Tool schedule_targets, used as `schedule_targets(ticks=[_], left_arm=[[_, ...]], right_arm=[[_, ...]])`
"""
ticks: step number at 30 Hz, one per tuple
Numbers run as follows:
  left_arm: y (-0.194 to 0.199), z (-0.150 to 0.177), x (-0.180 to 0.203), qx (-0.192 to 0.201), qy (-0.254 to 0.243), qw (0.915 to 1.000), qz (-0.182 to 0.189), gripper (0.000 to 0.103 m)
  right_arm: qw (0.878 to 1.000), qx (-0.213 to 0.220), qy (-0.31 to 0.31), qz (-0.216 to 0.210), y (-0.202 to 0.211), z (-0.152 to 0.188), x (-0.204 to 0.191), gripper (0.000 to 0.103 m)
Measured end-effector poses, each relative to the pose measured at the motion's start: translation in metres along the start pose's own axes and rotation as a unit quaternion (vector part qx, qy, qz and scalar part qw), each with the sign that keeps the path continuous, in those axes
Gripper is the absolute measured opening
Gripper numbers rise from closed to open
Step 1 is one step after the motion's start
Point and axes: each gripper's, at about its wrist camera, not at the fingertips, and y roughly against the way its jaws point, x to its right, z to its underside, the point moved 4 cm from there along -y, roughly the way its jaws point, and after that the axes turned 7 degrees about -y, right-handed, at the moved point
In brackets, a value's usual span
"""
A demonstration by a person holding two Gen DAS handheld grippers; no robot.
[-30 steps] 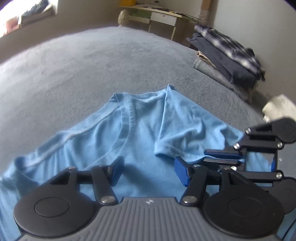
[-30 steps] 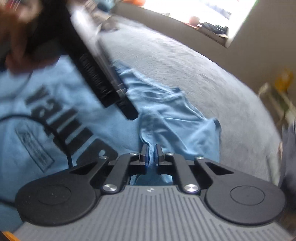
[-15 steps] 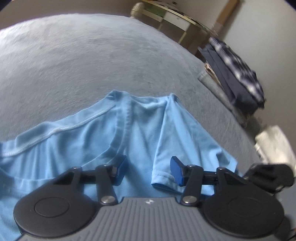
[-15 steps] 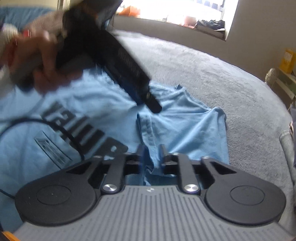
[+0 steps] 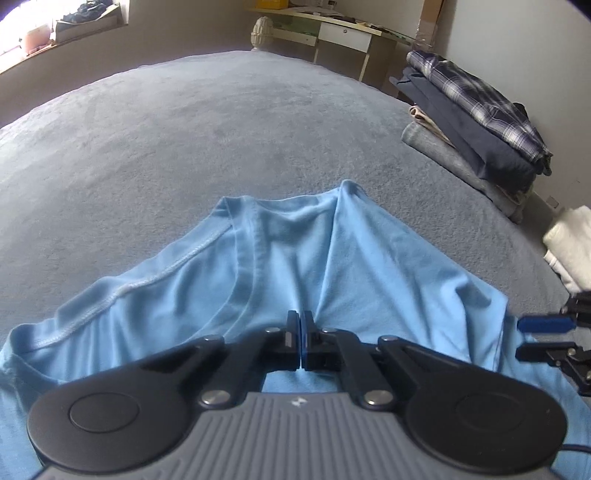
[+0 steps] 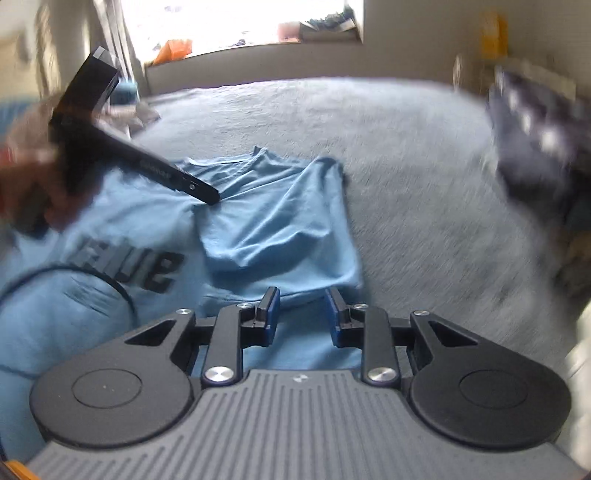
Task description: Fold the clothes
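Note:
A light blue T-shirt (image 5: 369, 266) with black lettering lies flat on the grey carpet (image 5: 184, 140), one sleeve folded in over its body (image 6: 277, 229). My left gripper (image 5: 302, 339) is shut on a ridge of the shirt's cloth beside the neckline. From the right wrist view, the left gripper (image 6: 208, 195) is a black bar slanting down onto the shirt, held by a blurred hand (image 6: 26, 184). My right gripper (image 6: 301, 314) stands open just above the folded sleeve's near edge, nothing between its fingers. It also shows at the right edge of the left wrist view (image 5: 541, 336).
A stack of folded clothes (image 5: 472, 122) topped by a plaid shirt sits at the right by the wall. White fabric (image 5: 569, 243) lies nearer. A desk (image 5: 351, 33) stands at the back. A black cable (image 6: 110, 284) curves over the shirt.
My left gripper has gone from open to shut on the shirt cloth. My right gripper has gone from shut on the sleeve to open, and has drawn back.

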Motion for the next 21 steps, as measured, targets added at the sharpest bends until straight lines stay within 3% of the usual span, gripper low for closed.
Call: schedule_targets(ticks=[2, 5, 7, 8, 9, 16, 18, 21], left_arm=[[0.0, 0.0, -0.002, -0.002, 0.004, 1.0, -0.006, 0.0], [-0.002, 0.001, -0.003, -0.01, 0.02, 0.9996, 0.02, 0.002], [-0.001, 0.001, -0.003, -0.008, 0.033, 0.9986, 0.041, 0.008], [0.0, 0.0, -0.002, -0.005, 0.035, 0.9984, 0.045, 0.017], [0.001, 0.0, -0.002, -0.004, 0.036, 0.9982, 0.047, 0.022], [-0.001, 0.002, -0.006, -0.01, 0.058, 0.9967, 0.056, 0.028], [0.001, 0.002, -0.013, -0.009, 0.079, 0.9945, 0.069, 0.039], [0.005, 0.002, -0.023, -0.003, 0.111, 0.9904, 0.082, 0.051]], right_arm=[[0.995, -0.02, -0.093, -0.034, -0.004, 0.0, 0.014, 0.025], [0.97, -0.041, -0.229, -0.073, -0.013, 0.003, 0.035, 0.026], [0.95, -0.048, -0.295, -0.09, -0.019, 0.006, 0.045, 0.026], [0.942, -0.05, -0.318, -0.096, -0.02, 0.007, 0.048, 0.026], [0.933, -0.052, -0.341, -0.103, -0.021, 0.009, 0.051, 0.026], [0.878, -0.068, -0.452, -0.144, -0.023, 0.026, 0.059, 0.027], [0.864, -0.069, -0.474, -0.155, -0.021, 0.029, 0.061, 0.027], [0.858, -0.077, -0.483, -0.157, -0.023, 0.031, 0.058, 0.027]])
